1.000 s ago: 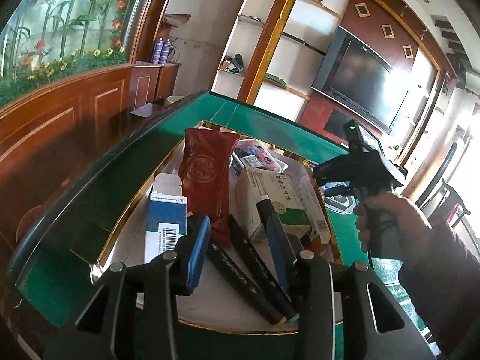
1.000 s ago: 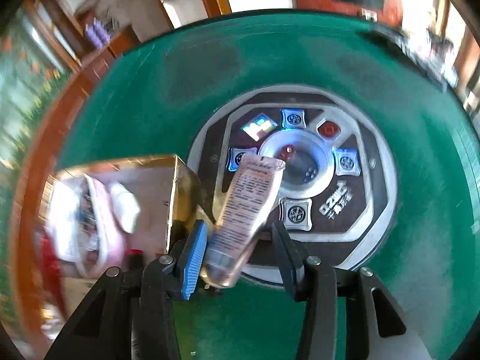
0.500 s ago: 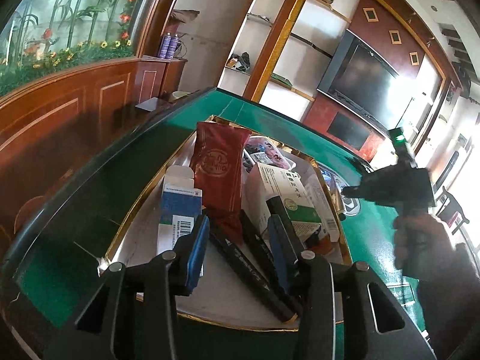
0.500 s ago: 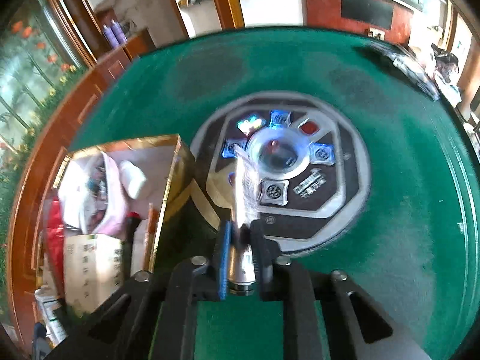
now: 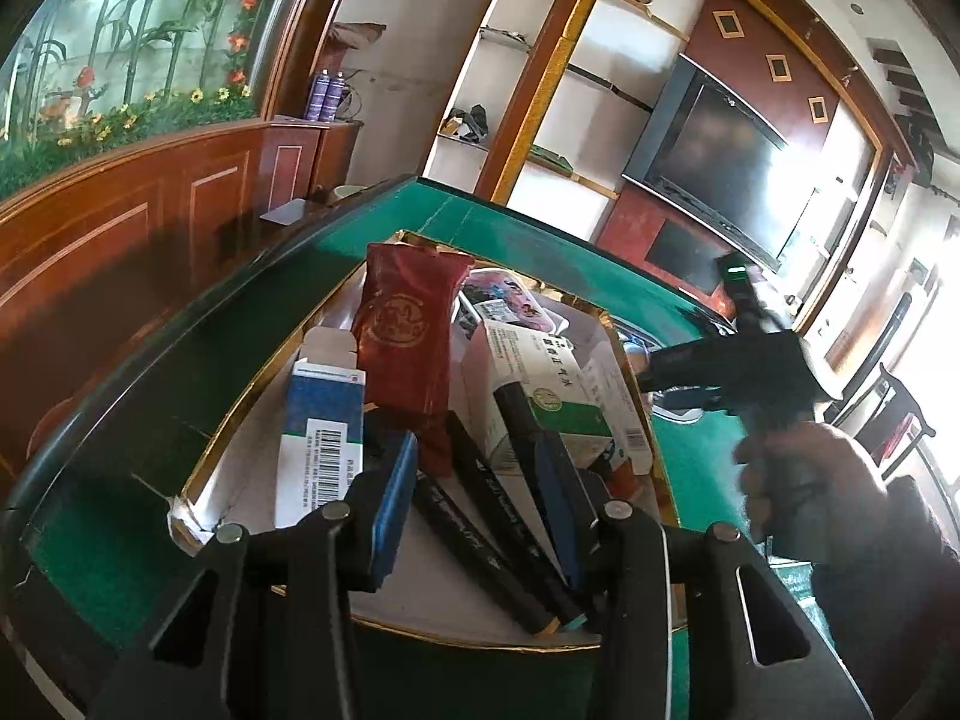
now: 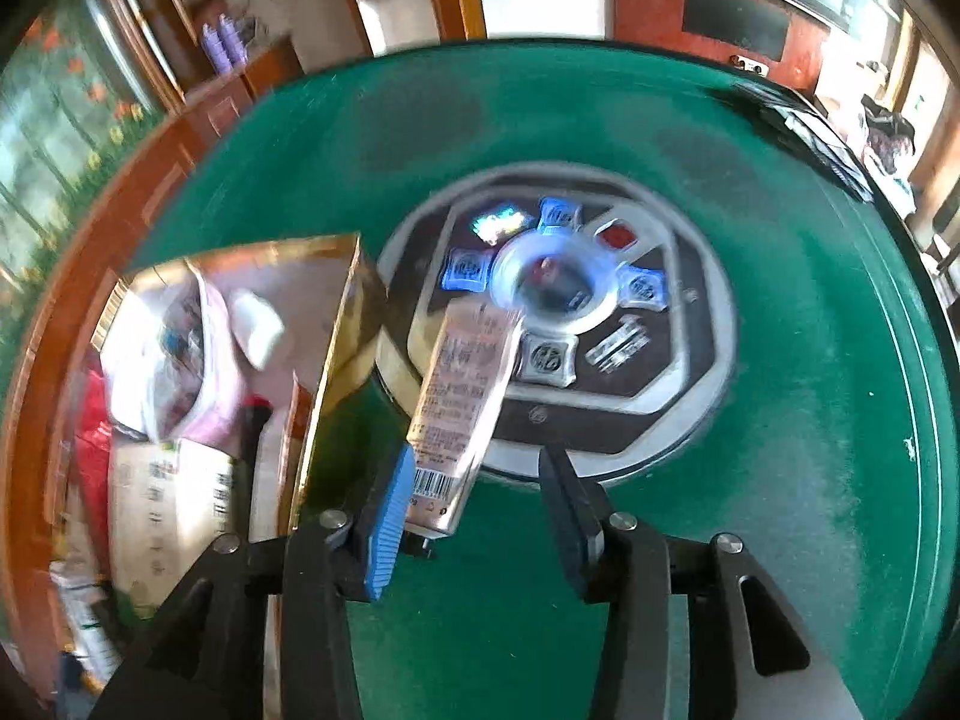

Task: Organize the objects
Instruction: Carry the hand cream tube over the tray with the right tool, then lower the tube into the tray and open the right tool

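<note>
Two views to follow, and from the left wrist the gold-edged tray on the green worktop is already well stocked: a red pouch standing at the back, a blue-and-white box beside it, a green-and-white box, and black markers lying toward the near rim. The left hand-held gripper hovers just over those markers with its jaws parted and nothing pressed between the pads, so it looks released. Off to the right a hand carries the other tool, though motion blur smears it badly. Over to the right wrist view now: the right hand-held gripper has just been opening, and the squeeze tube sits between the jaws, leaning against the blue pad with the other pad clear of it, so this one is let go too. That tube is out over the worktop, just beside the tray's gold wall, not inside. So I'd say most of the sorting is done and the tube is still left to go in. Whether it rests on the felt I can't tell, and the tray contents here are a blurred wash.
</note>
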`<state>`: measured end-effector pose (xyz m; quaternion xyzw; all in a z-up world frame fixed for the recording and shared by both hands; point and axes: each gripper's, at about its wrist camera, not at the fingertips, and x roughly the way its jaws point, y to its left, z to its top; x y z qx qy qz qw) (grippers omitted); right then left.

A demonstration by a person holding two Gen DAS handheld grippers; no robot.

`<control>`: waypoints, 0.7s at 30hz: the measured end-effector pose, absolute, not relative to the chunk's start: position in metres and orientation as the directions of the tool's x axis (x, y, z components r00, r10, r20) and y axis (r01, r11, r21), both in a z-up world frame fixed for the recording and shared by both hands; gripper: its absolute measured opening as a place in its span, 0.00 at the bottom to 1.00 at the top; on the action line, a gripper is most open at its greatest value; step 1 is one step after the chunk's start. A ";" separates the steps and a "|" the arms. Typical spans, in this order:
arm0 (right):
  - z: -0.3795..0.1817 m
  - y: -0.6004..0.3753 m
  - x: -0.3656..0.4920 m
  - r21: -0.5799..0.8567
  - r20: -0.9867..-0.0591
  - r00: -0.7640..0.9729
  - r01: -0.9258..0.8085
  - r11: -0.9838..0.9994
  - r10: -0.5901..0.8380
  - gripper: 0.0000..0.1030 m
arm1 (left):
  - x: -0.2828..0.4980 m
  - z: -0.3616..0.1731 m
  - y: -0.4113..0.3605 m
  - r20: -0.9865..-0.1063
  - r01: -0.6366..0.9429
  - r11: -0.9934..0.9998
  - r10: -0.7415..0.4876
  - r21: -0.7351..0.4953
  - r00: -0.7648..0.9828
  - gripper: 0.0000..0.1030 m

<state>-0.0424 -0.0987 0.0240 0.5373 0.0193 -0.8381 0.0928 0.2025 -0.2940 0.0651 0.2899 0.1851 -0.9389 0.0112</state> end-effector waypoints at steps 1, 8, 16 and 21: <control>0.017 -0.110 -0.041 -0.011 -0.914 -0.401 0.197 -0.980 -0.070 0.50 | 0.203 0.065 -0.293 -0.549 0.125 -0.933 0.088 -0.338 -0.831 0.41; 0.023 -0.106 -0.031 -0.025 -0.923 -0.379 0.234 -0.972 -0.067 0.28 | 0.203 0.063 -0.298 -0.546 0.129 -0.926 0.094 -0.355 -0.832 0.43; 0.029 -0.074 -0.019 0.242 -0.892 -0.344 0.181 -0.953 -0.292 0.27 | 0.206 0.060 -0.307 -0.554 0.155 -0.917 0.083 -0.368 -0.828 0.43; 0.060 -0.056 -0.001 0.357 -0.829 -0.389 0.183 -0.916 -0.401 0.28 | 0.208 0.061 -0.304 -0.559 0.160 -0.925 0.066 -0.346 -0.827 0.43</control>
